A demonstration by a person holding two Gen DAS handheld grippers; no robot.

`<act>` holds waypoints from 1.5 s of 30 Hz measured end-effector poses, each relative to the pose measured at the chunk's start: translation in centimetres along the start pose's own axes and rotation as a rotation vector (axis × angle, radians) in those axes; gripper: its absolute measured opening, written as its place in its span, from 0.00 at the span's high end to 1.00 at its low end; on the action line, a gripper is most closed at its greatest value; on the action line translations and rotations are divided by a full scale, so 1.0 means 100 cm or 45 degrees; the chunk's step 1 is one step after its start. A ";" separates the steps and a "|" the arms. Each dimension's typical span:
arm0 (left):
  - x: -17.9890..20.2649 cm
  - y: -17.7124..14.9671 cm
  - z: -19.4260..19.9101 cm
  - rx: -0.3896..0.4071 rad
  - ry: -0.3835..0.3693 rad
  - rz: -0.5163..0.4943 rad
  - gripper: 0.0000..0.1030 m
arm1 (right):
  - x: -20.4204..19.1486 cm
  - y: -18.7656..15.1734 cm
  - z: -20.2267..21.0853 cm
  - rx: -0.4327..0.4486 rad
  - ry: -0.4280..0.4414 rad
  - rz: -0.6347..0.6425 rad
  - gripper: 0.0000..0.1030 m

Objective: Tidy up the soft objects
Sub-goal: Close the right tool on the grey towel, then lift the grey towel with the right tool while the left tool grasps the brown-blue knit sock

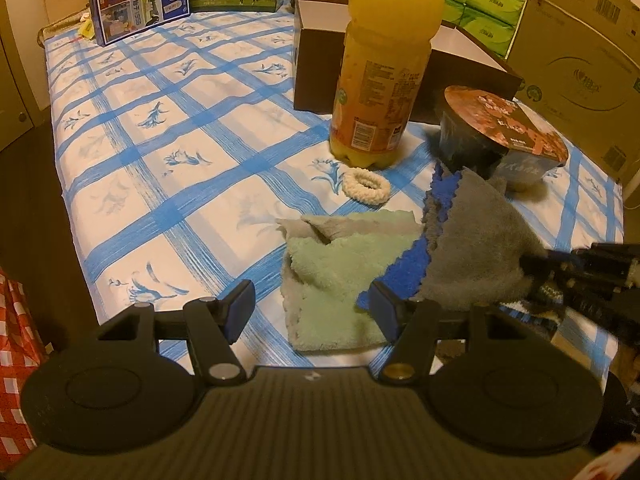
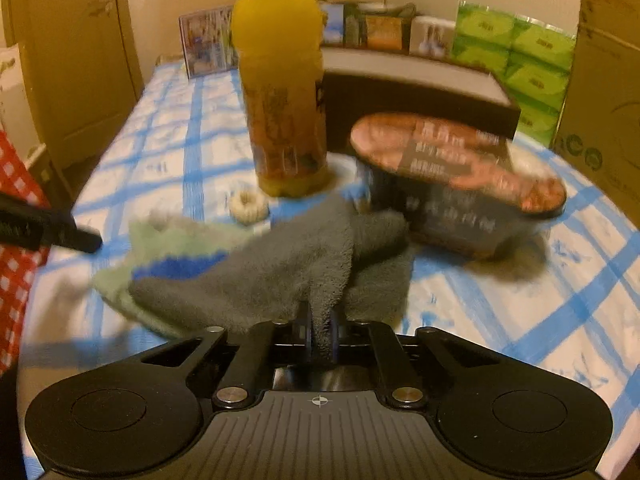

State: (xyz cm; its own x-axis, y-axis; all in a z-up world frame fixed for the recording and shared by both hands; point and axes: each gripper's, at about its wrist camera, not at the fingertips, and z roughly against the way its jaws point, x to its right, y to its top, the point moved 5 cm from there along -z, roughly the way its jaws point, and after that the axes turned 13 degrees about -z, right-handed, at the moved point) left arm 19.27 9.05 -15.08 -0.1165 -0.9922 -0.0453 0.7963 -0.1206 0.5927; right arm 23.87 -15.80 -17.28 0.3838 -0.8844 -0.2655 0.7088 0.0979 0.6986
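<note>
Overall, the table (image 1: 168, 128) carries a white cloth with a blue grid and flower print. At its far right stands a large cardboard box (image 1: 580, 52), with a stack of green tissue packs (image 1: 480, 8) beside it and milk cartons (image 1: 136, 0) along the far edge. A dark open box (image 1: 320, 64) sits behind the orange juice bottle (image 1: 384, 60), which stands upright near the table's centre. To the right of the bottle, a lidded instant noodle bowl (image 1: 504, 136) sits tilted.

The soft items lie in front of the bottle and bowl. A pale green towel (image 1: 336, 280) lies flat on the cloth. A grey-and-blue towel (image 1: 476, 240) overlaps its right edge and reaches back to touch the bowl. A small cream hair scrunchie (image 1: 366, 186) lies just in front of the bottle's base, apart from both towels.

The right hand-held gripper (image 2: 320, 332) is closed on a fold of the grey-and-blue towel, which is pinched between its pads. The left hand-held gripper (image 1: 312, 308) stands open above the near part of the green towel, holding nothing; its right finger (image 1: 384, 308) is near the blue edge.
</note>
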 end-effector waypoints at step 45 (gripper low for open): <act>0.025 0.015 -0.012 0.009 -0.064 -0.075 0.42 | 0.161 -0.010 0.088 0.000 -0.259 -0.520 0.37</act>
State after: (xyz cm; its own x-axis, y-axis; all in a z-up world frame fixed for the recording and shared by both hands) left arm 20.88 6.37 -15.31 -0.1929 -0.9804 -0.0398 0.7830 -0.1783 0.5959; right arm 24.13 -34.12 -16.44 -0.0511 -0.9223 -0.3832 0.7781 -0.2773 0.5636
